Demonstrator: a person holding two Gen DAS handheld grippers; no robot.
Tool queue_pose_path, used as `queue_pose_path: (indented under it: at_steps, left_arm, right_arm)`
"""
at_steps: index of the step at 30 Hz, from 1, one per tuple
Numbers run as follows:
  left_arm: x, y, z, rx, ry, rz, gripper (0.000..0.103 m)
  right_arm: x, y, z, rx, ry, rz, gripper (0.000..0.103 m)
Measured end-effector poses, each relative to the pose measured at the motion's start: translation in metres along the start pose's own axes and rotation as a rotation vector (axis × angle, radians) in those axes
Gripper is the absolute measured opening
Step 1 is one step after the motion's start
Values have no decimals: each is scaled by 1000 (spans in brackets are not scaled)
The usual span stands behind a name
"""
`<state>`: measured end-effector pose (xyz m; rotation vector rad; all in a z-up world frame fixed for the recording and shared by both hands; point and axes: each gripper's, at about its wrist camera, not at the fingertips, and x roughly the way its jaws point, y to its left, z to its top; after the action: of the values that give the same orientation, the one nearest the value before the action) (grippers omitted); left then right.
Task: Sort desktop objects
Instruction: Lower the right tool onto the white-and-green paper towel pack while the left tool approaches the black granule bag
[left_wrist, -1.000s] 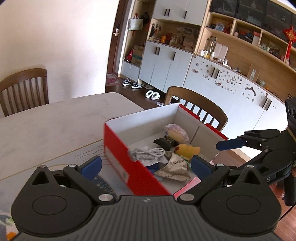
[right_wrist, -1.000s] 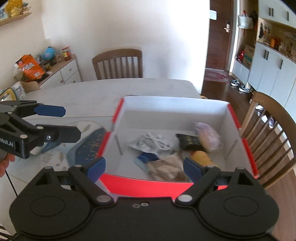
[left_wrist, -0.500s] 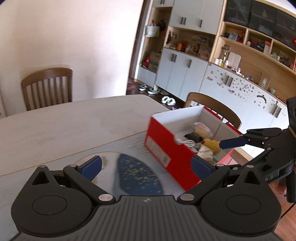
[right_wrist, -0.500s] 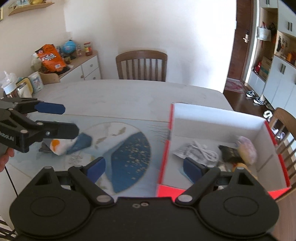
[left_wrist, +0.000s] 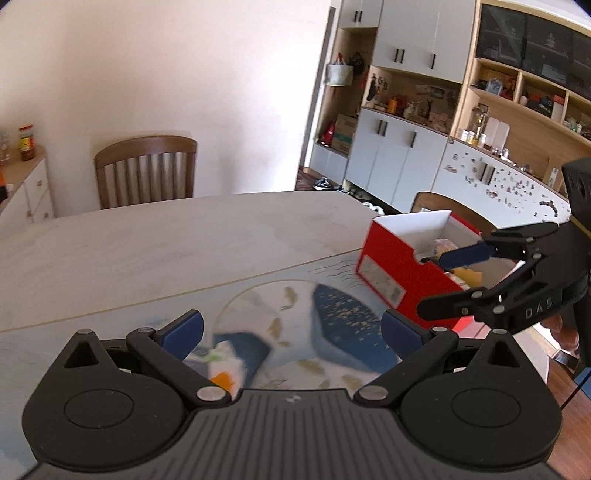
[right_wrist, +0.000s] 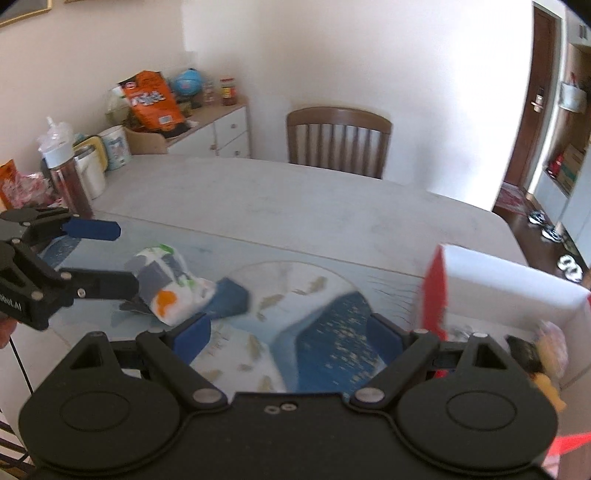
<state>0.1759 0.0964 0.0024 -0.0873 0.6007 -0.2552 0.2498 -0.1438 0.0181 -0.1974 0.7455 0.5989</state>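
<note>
**Both claws open above the mat, packet near the left one**

Left gripper (left_wrist: 291, 332) hangs over the printed mat (left_wrist: 332, 325) with its blue-padded jaws spread wide and nothing between them; in the right wrist view the same gripper (right_wrist: 118, 258) shows at the left edge, its two black fingers parted. Right gripper (right_wrist: 288, 332) is likewise spread and empty, and from the left wrist view it (left_wrist: 447, 284) reaches in from the right in front of the box.

Just beyond the left gripper's pads lies a soft, crumpled packet (right_wrist: 170, 288), white with grey, green and orange print, resting on the mat; it is blurred in the left wrist view (left_wrist: 221, 365). The mat is smooth, pale, with a dark blue speckled shape and small fish-like marks.

Farther right stands the box (left_wrist: 391, 273), cardboard, red outside and white inside, open-topped, with several small things in it that are too blurred to name. It sits on the pale, matte table (right_wrist: 295, 199).

A second ago both cameras looked down into the box; now it lies off to the right and the packet has come into view. A slatted wooden chair (right_wrist: 338, 140) stands at the far side.
</note>
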Motion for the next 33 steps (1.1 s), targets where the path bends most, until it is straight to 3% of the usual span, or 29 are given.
queue_pose_path:
  at_steps: [6, 18, 33]
  left_arm:
    - [-13, 29, -18, -39, -3, 55, 103]
    - [4, 80, -57, -84, 79, 71, 103]
    - [34, 100, -81, -103, 136, 77, 103]
  right_arm:
    - [17, 32, 17, -85, -16, 49, 95]
    - [62, 77, 33, -187, 3, 160, 97]
    - [127, 115, 38, -283, 85, 221, 97]
